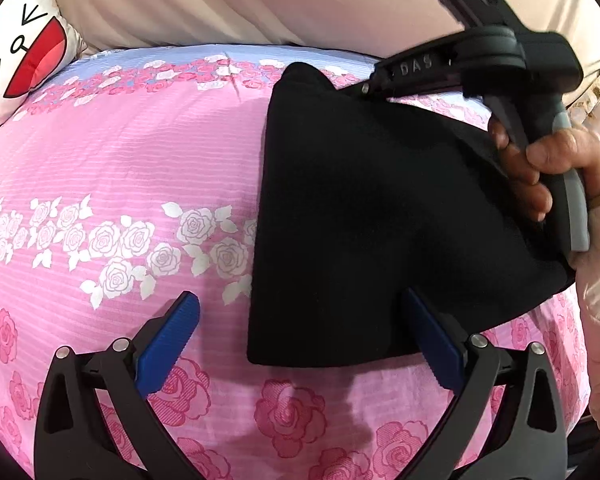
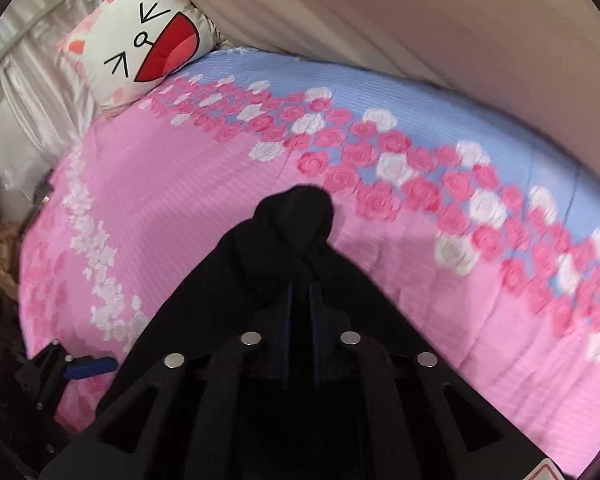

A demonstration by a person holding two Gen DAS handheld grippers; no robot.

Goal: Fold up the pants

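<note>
Your left gripper (image 1: 300, 340) hangs low with jaws spread wide, while your right gripper (image 2: 300, 292) has its jaws pinched nearly together.

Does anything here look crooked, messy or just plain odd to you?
Only the black pants: the right gripper pinches one corner and lifts it, so the cloth bunches into a lump there instead of lying flat on the pink bedspread. The left gripper is open. Nothing looks torn or spilled.
</note>
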